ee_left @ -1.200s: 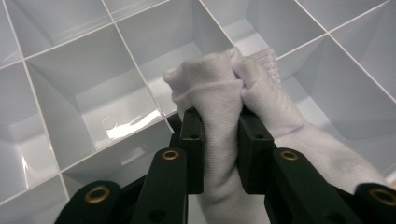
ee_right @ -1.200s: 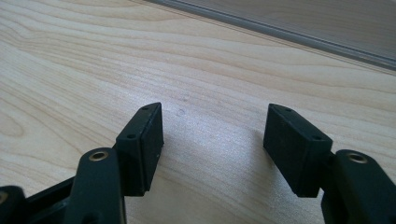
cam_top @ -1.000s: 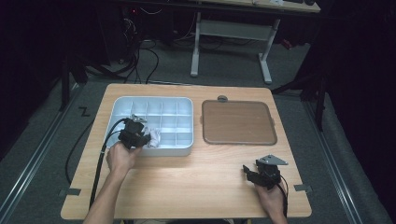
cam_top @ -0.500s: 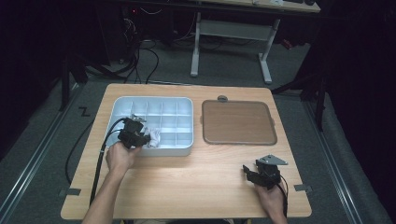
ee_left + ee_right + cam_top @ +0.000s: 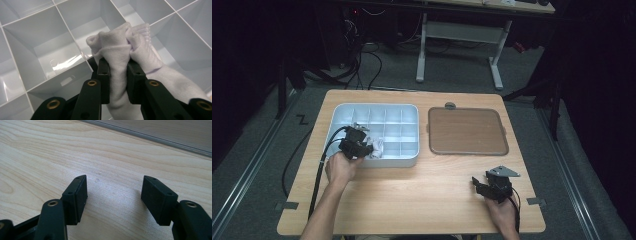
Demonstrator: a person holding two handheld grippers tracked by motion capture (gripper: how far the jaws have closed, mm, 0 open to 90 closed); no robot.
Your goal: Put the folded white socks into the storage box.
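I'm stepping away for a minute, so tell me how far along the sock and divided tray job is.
Done: the left gripper is shut on the white sock, bunched between its pads over the divided tray. In hand: the sock is held above a compartment near the tray's front edge, not let go. Left: lower and release it. The right gripper rests open on the table, beside the brown tray.

Left tool (image 5: pixel 117 72) pinches a bunched white cloth (image 5: pixel 120 47) — above the white divided tray (image 5: pixel 37 37).
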